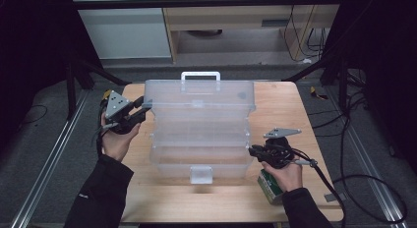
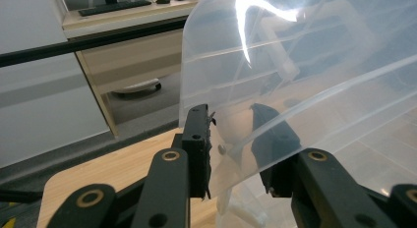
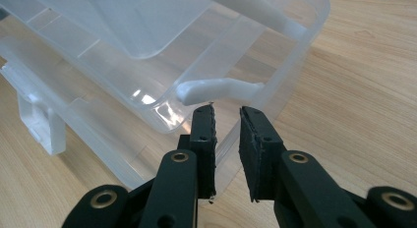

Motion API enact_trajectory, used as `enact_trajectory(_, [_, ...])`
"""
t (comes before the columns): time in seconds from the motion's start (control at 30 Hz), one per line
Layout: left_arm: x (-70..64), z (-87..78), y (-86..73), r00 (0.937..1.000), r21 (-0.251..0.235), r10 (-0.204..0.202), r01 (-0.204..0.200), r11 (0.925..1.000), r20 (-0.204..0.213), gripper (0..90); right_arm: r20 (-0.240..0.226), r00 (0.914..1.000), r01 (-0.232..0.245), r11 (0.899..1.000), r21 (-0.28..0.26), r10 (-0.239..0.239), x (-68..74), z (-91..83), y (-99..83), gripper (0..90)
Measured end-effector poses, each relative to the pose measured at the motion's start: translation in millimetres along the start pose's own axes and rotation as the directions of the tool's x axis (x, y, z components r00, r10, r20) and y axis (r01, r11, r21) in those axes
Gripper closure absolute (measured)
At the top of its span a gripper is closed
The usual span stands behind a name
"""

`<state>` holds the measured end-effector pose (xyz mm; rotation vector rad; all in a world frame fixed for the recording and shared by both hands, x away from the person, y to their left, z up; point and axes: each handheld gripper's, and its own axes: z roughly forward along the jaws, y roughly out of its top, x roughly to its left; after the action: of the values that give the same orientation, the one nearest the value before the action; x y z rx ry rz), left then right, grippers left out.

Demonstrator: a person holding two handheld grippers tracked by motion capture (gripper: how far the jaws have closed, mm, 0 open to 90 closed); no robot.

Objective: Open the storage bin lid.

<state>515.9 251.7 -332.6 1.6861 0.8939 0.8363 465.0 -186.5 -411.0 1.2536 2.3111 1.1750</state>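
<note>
A clear plastic toolbox (image 1: pixel 199 139) stands open in stepped tiers in the middle of the wooden table (image 1: pixel 275 98), its white handle (image 1: pixel 200 75) at the far side. My left gripper (image 1: pixel 142 107) is at the top tier's left corner. In the left gripper view that clear corner (image 2: pixel 295 66) runs between the jaws, and the gripper (image 2: pixel 231 115) is shut on it. My right gripper (image 1: pixel 252 150) is at the bottom tier's right end. In the right gripper view the gripper (image 3: pixel 227 112) is shut on the rim (image 3: pixel 295 56), just below a white hinge arm (image 3: pixel 216 88).
A green carton (image 1: pixel 269 186) lies on the table under the right hand. A white latch (image 1: pixel 201 174) hangs at the toolbox's near side. Cables (image 1: pixel 364 184) trail over the floor at the right. A wooden cabinet (image 1: pixel 236 21) stands beyond the table.
</note>
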Motion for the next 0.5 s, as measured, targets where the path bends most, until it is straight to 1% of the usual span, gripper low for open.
enact_trajectory(0.13, [2.9,4.6,4.4,0.9999,0.010,-0.008,0.008,0.9999,-0.009,69.6,0.000,1.0000,-0.003,1.000,0.003,0.003,0.1,-0.1,0.1,76.6])
enact_trajectory(0.2, [3.6,6.9,6.3,0.9999,0.013,0.001,-0.001,0.9999,-0.017,70.9,0.000,1.0000,-0.006,1.000,0.004,0.006,0.3,0.1,0.2,76.5])
enact_trajectory(0.3, [5.0,9.6,8.3,0.9997,0.018,0.003,-0.002,0.9998,-0.024,71.7,-0.002,1.0000,-0.007,1.000,0.005,0.007,0.3,0.3,0.4,76.1])
enact_trajectory(0.37, [5.1,11.5,9.4,0.9995,0.016,0.000,0.001,0.9999,-0.030,72.5,0.000,0.9999,-0.011,1.000,0.008,0.011,0.5,0.7,0.5,75.8])
enact_trajectory(0.4, [5.7,12.3,10.1,0.9995,0.016,0.005,-0.005,0.9999,-0.032,72.6,-0.001,0.9999,-0.011,1.000,0.008,0.011,0.5,0.8,0.6,75.8])
enact_trajectory(0.5, [7.2,15.3,11.6,0.9993,0.013,-0.002,0.003,0.9999,-0.039,73.1,0.001,1.0000,-0.008,1.000,0.008,0.008,0.2,1.3,0.9,75.5])
